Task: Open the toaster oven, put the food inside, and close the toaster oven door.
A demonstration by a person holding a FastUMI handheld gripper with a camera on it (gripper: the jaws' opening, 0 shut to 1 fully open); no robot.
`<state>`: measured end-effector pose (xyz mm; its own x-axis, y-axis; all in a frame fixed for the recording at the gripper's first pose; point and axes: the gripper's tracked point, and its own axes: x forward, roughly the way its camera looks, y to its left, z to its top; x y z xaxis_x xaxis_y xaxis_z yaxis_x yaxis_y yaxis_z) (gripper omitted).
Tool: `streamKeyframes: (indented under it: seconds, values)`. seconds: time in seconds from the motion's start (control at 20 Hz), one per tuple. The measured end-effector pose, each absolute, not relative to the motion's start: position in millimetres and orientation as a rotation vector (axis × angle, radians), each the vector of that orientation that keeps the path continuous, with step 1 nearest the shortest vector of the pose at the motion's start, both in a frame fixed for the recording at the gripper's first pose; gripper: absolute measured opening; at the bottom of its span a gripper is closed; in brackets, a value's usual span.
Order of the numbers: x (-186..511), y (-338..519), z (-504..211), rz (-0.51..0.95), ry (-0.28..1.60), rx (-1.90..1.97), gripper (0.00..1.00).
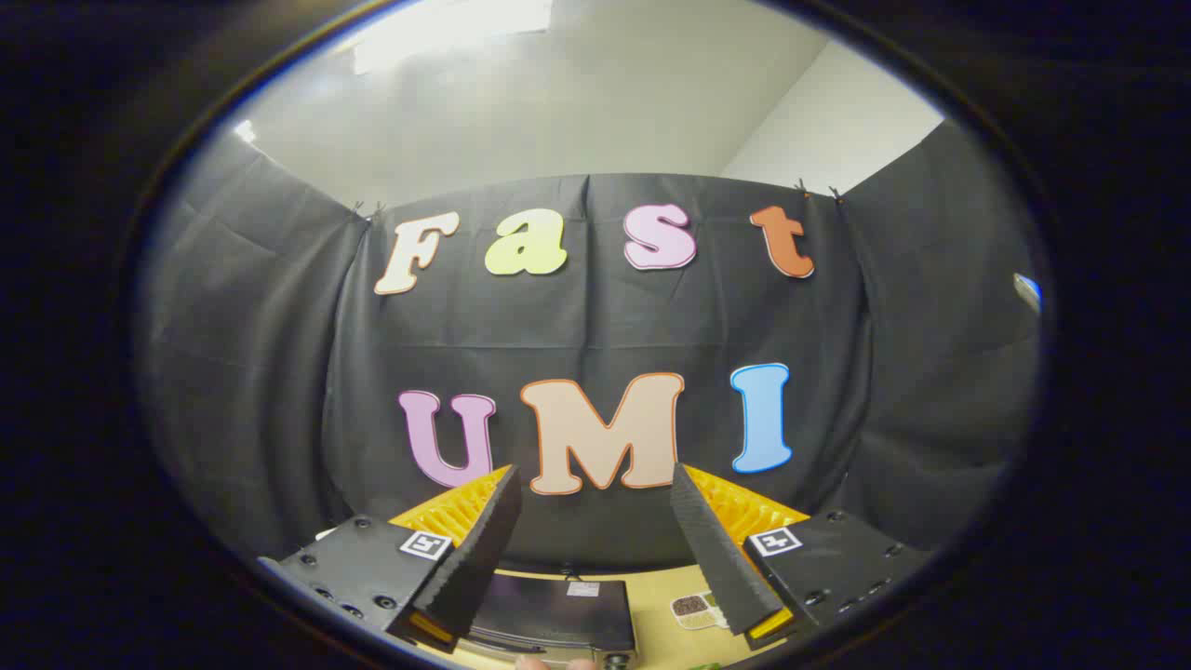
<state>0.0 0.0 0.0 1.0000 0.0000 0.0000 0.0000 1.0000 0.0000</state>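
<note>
My gripper (595,493) is held high and stands open, with nothing between its fingers (479,549). Far below, between the fingers, I see the dark top of the toaster oven (558,614) on a pale wooden table (656,600). To the right of the oven, close to the right finger, lies a small white plate of food (696,609) with brown and pale portions. The oven's door is hidden from here.
The black cloth wall of the booth rises straight ahead, beyond the table. A white ceiling and wall show above it. A bit of something green (707,665) peeks in at the near edge of the table.
</note>
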Motion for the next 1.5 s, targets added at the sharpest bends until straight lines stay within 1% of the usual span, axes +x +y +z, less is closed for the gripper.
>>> streamKeyframes:
  seconds: [0.6,0.95,1.35,1.5]
  values:
    - [12.0,14.9,-36.2,0.016,0.059,-0.009,1.0]
    - [14.8,38.9,-115.5,0.002,0.155,-0.039,1.0]
    - [11.9,70.7,-184.7,-0.027,0.22,0.023,1.0]
    - [12.6,83.7,-220.5,-0.023,0.266,0.024,1.0]
